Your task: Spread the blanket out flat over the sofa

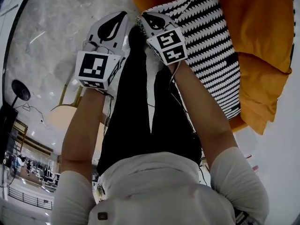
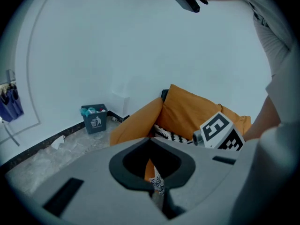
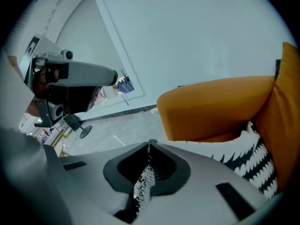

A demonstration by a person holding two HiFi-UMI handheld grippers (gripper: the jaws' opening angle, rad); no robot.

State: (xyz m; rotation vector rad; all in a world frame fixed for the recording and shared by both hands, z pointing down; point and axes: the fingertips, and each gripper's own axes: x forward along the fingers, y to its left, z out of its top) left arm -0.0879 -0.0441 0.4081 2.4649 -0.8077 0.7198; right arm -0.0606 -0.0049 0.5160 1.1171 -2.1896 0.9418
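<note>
Black-and-white blanket (image 1: pixel 206 36) lies bunched on the sofa (image 1: pixel 267 27) seat, one edge pinched in the closed jaws of the left gripper (image 1: pixel 123 17) and right gripper (image 1: pixel 145 18) just off the sofa's front: spreading looks barely started, so next likely pull the grippers apart.

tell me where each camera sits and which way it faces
Head view: on the person's head, looking steeply down at the left tongs, right tongs, blanket and sofa; forearms, shirt and trousers show.
Left gripper view: on the left tongs, facing sofa, wall and bin; right tongs and shirt show.
Right gripper view: on the right tongs, facing the sofa arm and floor; left tongs show.
Shared: both gripper views show blanket pinched between shut jaws.
</note>
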